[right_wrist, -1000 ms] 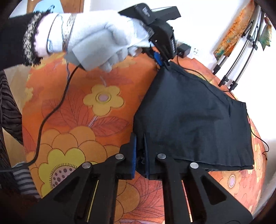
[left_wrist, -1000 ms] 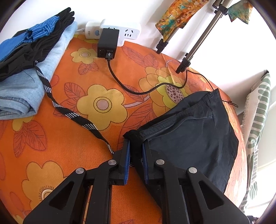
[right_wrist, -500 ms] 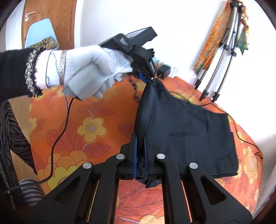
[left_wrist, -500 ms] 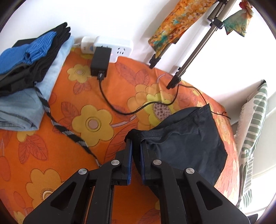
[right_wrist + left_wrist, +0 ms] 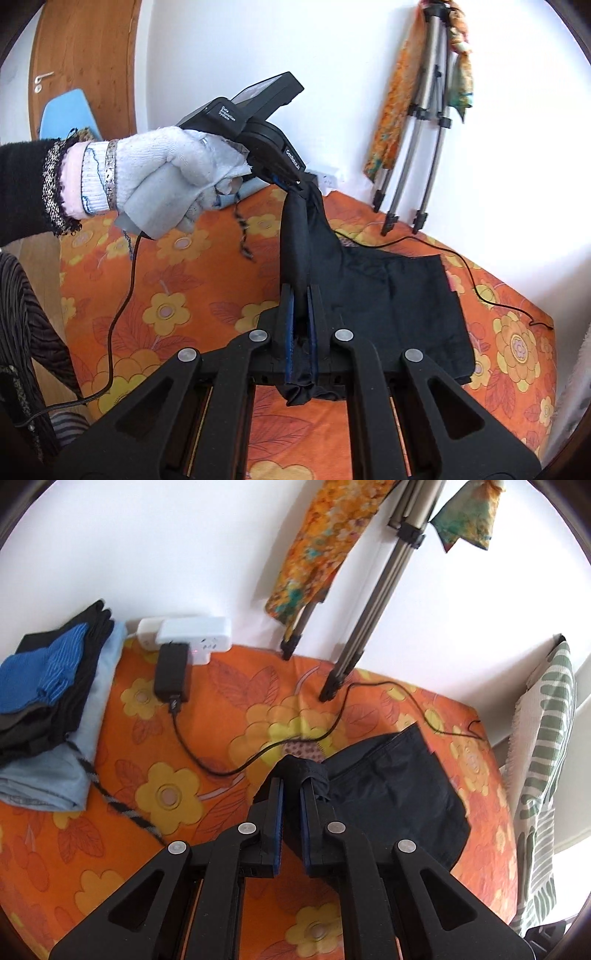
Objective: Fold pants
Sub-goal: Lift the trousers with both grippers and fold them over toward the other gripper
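Black pants pinched at two corners of one edge, lifted off an orange floral bed.

The left gripper (image 5: 291,794) and right gripper (image 5: 302,299) each clamp a bunched corner of the dark black cotton pants (image 5: 391,295); the taut edge between them runs away from the right gripper up to the left one, held in a white-gloved hand (image 5: 173,177). The rest drapes down to the right onto the orange flowered bedspread (image 5: 166,760), already doubled into a flat, faintly creased panel.
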A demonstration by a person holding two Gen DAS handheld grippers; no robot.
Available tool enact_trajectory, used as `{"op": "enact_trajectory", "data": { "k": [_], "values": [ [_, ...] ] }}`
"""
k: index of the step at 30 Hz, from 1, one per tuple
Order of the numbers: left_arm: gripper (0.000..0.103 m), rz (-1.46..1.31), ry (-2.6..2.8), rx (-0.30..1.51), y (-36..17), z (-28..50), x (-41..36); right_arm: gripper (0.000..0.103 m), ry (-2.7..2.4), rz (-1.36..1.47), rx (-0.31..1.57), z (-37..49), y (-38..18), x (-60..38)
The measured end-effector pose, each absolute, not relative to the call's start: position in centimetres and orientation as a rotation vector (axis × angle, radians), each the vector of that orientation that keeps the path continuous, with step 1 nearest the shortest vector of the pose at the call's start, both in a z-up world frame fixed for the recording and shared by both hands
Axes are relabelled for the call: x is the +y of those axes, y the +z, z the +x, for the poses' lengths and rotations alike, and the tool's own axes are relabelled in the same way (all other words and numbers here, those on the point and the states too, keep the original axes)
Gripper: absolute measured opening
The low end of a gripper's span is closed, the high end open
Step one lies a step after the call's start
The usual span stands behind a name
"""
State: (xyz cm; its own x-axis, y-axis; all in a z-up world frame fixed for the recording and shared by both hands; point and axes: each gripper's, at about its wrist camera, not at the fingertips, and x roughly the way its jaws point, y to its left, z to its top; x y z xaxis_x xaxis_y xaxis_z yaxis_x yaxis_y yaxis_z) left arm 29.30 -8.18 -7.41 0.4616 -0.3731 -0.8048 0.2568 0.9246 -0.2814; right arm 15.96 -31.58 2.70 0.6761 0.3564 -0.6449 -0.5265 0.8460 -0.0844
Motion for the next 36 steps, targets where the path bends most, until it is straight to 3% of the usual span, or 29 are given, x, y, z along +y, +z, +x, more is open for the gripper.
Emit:
{"op": "enact_trajectory", "data": {
  "k": [9, 22, 26, 30, 36],
  "values": [
    [0.007, -0.062, -0.445, 0.992, -5.8, 32.0, -16.7, 0.006, 0.389, -0.177, 0.651, 19.0, 4.1, -37.9],
    [0.007, 0.025, -0.488, 1.034, -10.8, 36.6, -28.9, 0.006, 0.226, 0.113, 0.786, 25.0, -1.3, -50.0],
    [0.007, 0.01, -0.51, 1.041, -11.1, 36.7, -30.0, 0.006, 0.206, 0.136, 0.839, 26.0, -3.9, -51.1],
    [0.021, -0.019, -0.547, 1.031, -9.6, 36.6, -29.6, 0.006, 0.191, 0.147, 0.864, 26.3, -5.1, -51.4],
    [0.021, -0.023, -0.592, 0.955, -6.9, 34.4, -25.7, 0.006, 0.194, 0.202, 0.882, 26.1, -5.8, -52.0]
  ]
}}
